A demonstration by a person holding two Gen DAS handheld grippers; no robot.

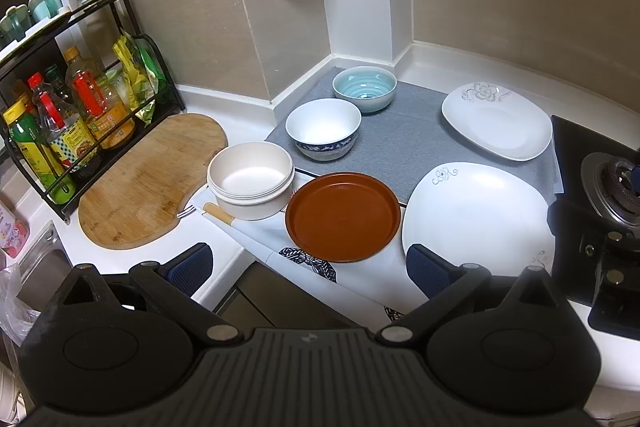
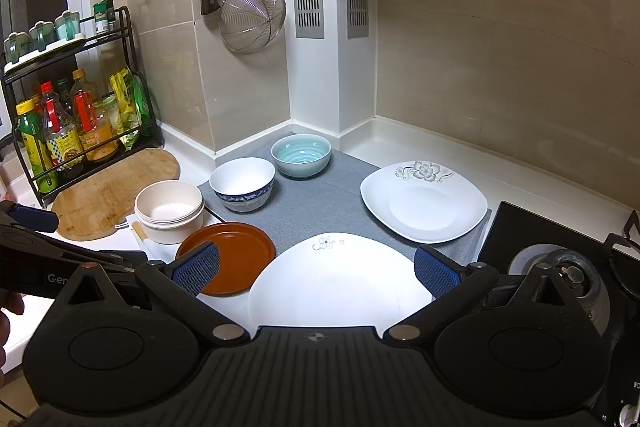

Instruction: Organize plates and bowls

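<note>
**Plates and bowls spread out, both grippers empty and ready**

Left wrist view: the left gripper [image 1: 308, 269] hangs above the near edge of the table [image 1: 240, 131] with its jaws wide apart and nothing between them. Just ahead of it lies the brown plate [image 1: 343, 217]. Ahead and to the right lies the near white plate [image 1: 476, 215], touching the brown one or nearly so. Ahead and to the left stands the cream bowl [image 1: 251, 183], which looks like two or more nested. Farther ahead, on a grey mat [image 1: 404, 131], stand the blue-patterned bowl [image 1: 324, 129] and behind it the teal bowl [image 1: 365, 87]. The far white plate [image 1: 498, 119] lies well ahead to the right.

Right wrist view: the right gripper [image 2: 316, 271] also stands open and empty, directly over the near white plate [image 2: 340, 279]. The brown plate [image 2: 236, 251] sits just left of it, the far white plate [image 2: 424, 199] ahead and to the right. The cream bowl [image 2: 170, 211], blue-patterned bowl [image 2: 243, 183] and teal bowl [image 2: 301, 154] run in a line ahead to the left. The left gripper [image 2: 32, 219] shows at the left edge.

Judgement: nothing is gripped, so the work appears to be at its start or between picks. A likely next move is to stack like with like. That calls for lowering one gripper to a rim, closing on the thin edge, and lifting level so the plate does not slip.
</note>
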